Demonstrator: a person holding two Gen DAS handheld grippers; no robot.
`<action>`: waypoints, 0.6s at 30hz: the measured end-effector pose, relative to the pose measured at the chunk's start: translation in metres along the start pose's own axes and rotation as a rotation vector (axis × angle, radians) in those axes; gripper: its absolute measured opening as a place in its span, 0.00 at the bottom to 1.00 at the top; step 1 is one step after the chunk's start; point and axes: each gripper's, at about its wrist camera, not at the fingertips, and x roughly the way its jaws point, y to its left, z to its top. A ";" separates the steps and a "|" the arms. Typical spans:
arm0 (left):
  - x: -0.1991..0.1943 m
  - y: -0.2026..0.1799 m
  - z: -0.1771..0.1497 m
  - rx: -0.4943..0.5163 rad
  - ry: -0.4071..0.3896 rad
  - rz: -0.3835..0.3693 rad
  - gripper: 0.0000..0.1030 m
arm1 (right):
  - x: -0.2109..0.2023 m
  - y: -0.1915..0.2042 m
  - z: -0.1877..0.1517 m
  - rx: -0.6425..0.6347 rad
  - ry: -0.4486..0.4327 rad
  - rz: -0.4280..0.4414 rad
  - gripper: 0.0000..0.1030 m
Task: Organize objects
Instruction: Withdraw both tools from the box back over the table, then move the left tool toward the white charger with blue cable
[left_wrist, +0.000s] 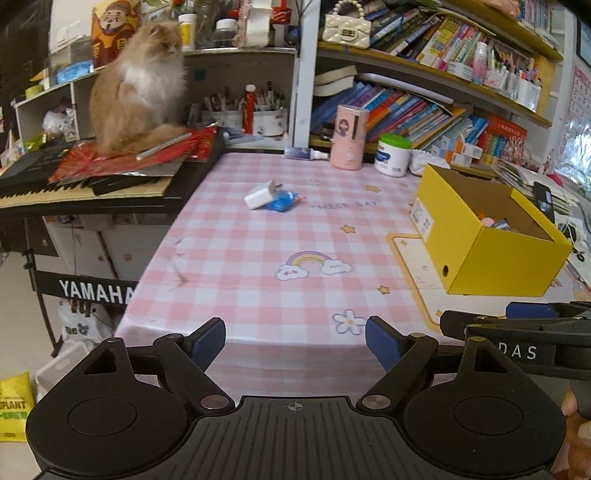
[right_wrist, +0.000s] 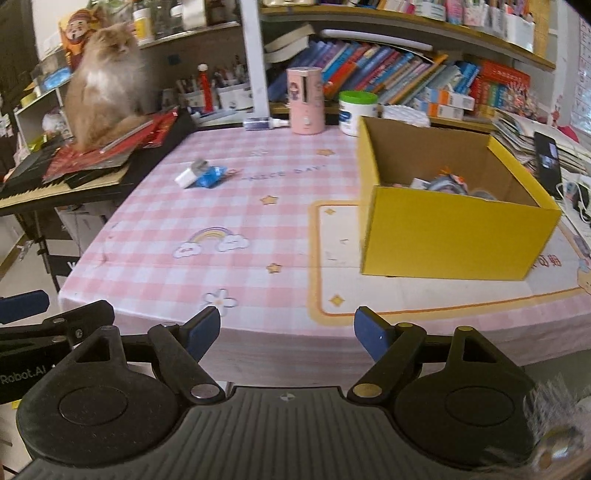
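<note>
Both hand-held grippers hover at the near edge of the table (left_wrist: 229, 258). The left hand-held gripper (left_wrist: 295, 341) and right hand-held gripper (right_wrist: 287, 332) have jaws spread, nothing between them. A white charger (left_wrist: 260, 195) touches a blue packet (left_wrist: 281, 201) mid-table. The yellow box (right_wrist: 454, 236), at right, holds small items. A cat (left_wrist: 138, 86) sits on the keyboard (left_wrist: 74, 190).

Both wrist views look forward and downward along their own blue-padded fingers from just off the near edge of the pink checked table (left_wrist: 236, 251). Left view's fingers (left_wrist: 207, 339) frame the white charger (left_wrist: 258, 195) far ahead; right view sits beside it, nearer the yellow box (right_wrist: 458, 236). Both share table, box, charger and the cat (right_wrist: 107, 88)
</note>
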 end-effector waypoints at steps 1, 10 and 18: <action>0.000 0.002 0.000 -0.002 0.000 0.000 0.83 | -0.001 0.004 0.000 -0.008 -0.003 0.005 0.76; 0.015 0.008 0.005 -0.006 0.022 0.002 0.83 | 0.010 0.017 0.008 -0.049 -0.005 0.021 0.76; 0.050 0.014 0.028 -0.008 0.036 0.025 0.83 | 0.048 0.017 0.034 -0.055 0.013 0.045 0.75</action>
